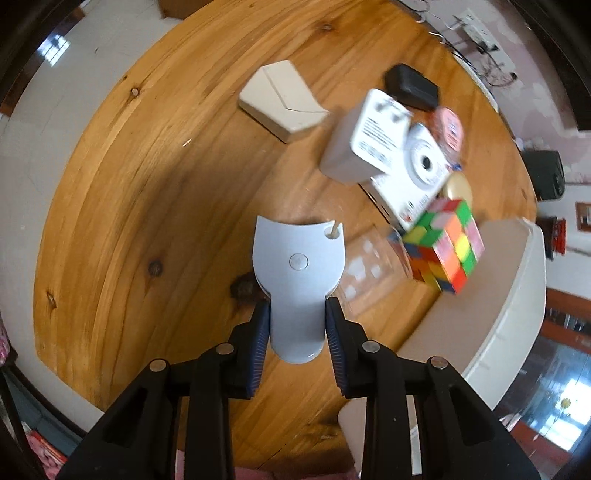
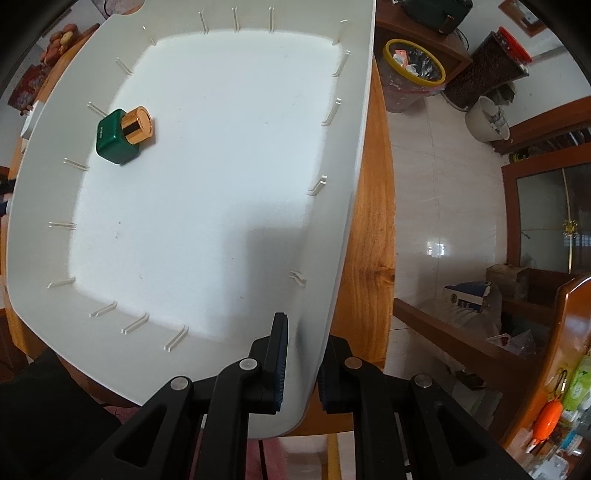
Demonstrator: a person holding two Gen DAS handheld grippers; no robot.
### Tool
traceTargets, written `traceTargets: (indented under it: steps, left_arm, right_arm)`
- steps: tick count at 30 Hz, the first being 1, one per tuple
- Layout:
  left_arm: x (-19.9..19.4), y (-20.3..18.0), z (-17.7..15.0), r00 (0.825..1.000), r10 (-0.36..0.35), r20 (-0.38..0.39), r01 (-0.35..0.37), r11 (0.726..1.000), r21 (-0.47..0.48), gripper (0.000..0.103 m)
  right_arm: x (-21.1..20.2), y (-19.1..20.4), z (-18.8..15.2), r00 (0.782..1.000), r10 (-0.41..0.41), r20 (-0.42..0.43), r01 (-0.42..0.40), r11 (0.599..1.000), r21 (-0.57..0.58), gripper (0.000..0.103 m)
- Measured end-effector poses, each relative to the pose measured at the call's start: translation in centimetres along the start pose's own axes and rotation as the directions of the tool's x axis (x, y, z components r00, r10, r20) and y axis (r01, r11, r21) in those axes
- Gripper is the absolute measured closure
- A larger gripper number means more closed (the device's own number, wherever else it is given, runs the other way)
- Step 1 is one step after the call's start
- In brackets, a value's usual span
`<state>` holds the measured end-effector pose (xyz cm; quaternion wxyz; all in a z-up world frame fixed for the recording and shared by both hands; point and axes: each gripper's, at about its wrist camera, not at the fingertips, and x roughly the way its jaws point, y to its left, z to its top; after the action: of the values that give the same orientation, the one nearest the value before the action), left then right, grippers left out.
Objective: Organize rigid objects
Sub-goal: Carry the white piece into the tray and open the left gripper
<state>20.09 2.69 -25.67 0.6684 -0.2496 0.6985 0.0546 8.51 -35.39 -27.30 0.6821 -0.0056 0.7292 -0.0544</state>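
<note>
Yellow-rimmed waste bin [image 2: 414, 62] on tiled floor [image 2: 443, 206], wall socket [image 1: 480, 31], glass-fronted wooden cabinet [image 2: 546, 218]

Print on white charger [image 1: 373, 136], camera box [image 1: 413, 184] and green bottle [image 2: 116, 138]: present but blurred; no text legible.

Both grippers share 1 build. The left gripper [image 1: 297, 325] has matte black plastic linkage arms with recessed triangular pockets, 4 round silver pivot pins across the knuckles, and 2 fingers [image 1: 258, 343] faced with dark blue ribbed pads. The right gripper [image 2: 300, 363] shows the same black arms, silver pins and blue ribbed pads [image 2: 280, 365].
</note>
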Motion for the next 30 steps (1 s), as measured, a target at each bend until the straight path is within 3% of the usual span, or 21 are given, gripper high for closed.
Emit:
traceTargets:
  steps: [8, 18, 23, 30]
  left_arm:
    - [-2.4, -1.3, -3.0, 1.000, 0.024, -0.005, -0.023, 0.995, 0.093, 0.071]
    - [-3.0, -4.4, -7.4, 0.996, 0.088, 0.009, -0.087, 0.967, 0.238, 0.071]
    - [-4.0, -6.5, -8.7, 0.993, 0.110, 0.029, -0.114, 0.946, 0.305, 0.071]
    - [-5.1, -10.5, -10.6, 0.992, 0.110, 0.066, -0.128, 0.891, 0.435, 0.071]
  right_arm:
    - [-0.1, -0.6, -0.3, 0.998, 0.049, 0.028, -0.050, 0.998, 0.035, 0.088]
    - [0.0, -1.9, -1.1, 0.992, 0.099, 0.083, -0.106, 0.990, 0.089, 0.091]
    - [0.0, -1.9, -1.3, 0.987, 0.116, 0.112, -0.128, 0.987, 0.102, 0.092]
    - [0.3, -2.1, -1.5, 0.980, 0.144, 0.137, -0.161, 0.980, 0.121, 0.094]
